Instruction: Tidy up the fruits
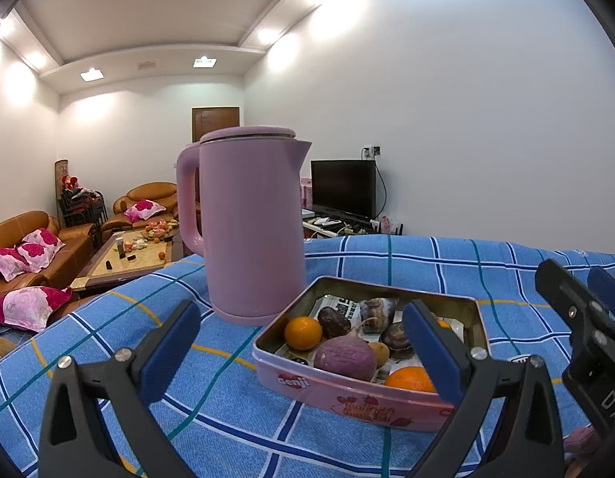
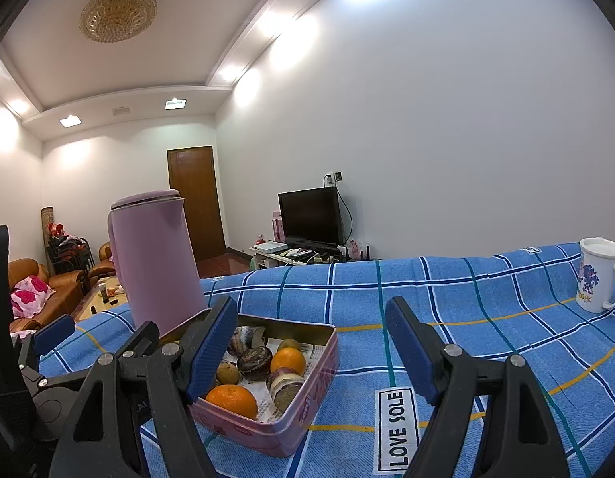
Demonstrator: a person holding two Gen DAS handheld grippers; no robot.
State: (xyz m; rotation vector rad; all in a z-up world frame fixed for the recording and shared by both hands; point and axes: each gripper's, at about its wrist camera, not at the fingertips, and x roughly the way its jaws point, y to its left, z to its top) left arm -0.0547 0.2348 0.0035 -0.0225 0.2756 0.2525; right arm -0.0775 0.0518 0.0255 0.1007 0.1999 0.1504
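Note:
A pink tin box sits on the blue checked cloth and holds two oranges, a purple round fruit, several dark brown fruits and a small tan one. My left gripper is open and empty, held just in front of the tin, its right finger over the tin's near right corner. The tin also shows in the right wrist view, with oranges inside. My right gripper is open and empty, its left finger over the tin's left side.
A tall pink kettle stands right behind the tin on the left. A white printed mug stands at the far right of the cloth. A "LOVE SOLE" label is sewn on the cloth. Sofas and a TV lie beyond the table.

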